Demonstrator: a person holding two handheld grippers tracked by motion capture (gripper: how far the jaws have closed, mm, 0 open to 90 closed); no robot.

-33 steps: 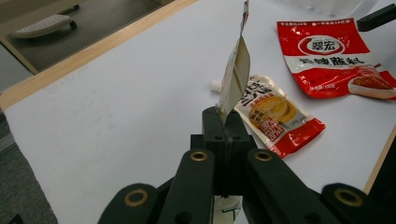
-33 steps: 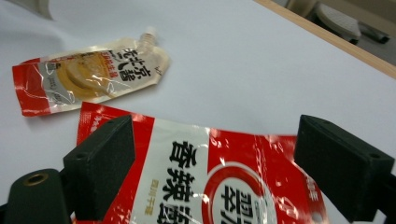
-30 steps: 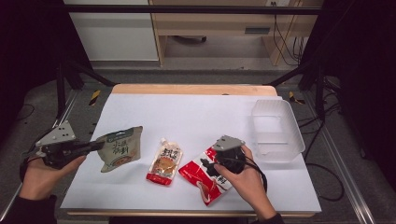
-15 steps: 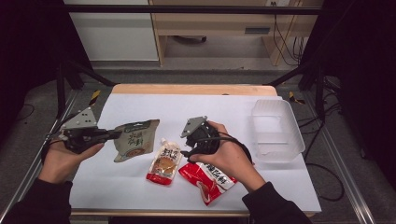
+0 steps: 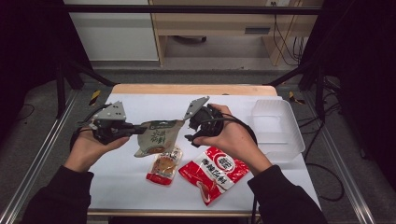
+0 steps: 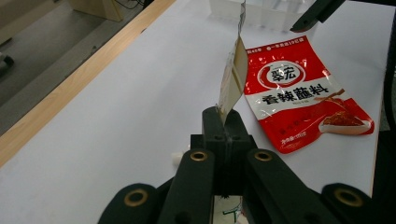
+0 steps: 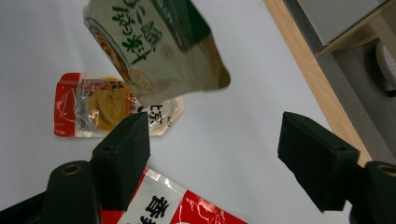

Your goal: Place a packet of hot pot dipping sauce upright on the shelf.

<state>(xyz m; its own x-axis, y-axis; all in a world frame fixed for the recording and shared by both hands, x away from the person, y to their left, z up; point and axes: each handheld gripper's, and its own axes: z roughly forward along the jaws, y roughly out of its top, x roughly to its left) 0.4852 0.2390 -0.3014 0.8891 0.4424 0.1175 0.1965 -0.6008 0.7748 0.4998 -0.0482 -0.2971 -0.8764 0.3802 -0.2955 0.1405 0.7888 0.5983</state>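
Green pouch (image 5: pixel 158 136) now farther right in left tongs (image 5: pixel 138 129), far end cropped.

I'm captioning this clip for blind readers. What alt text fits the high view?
A person's left tongs hold a beige-green pouch by its edge above a white table, while the right tongs hang open beside it. A red sauce packet and a small snack pack lie below; a clear plastic tray sits at right.

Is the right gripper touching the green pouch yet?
Apart. In the right gripper view, the right gripper has its jaws open, and the green pouch hangs beyond them.
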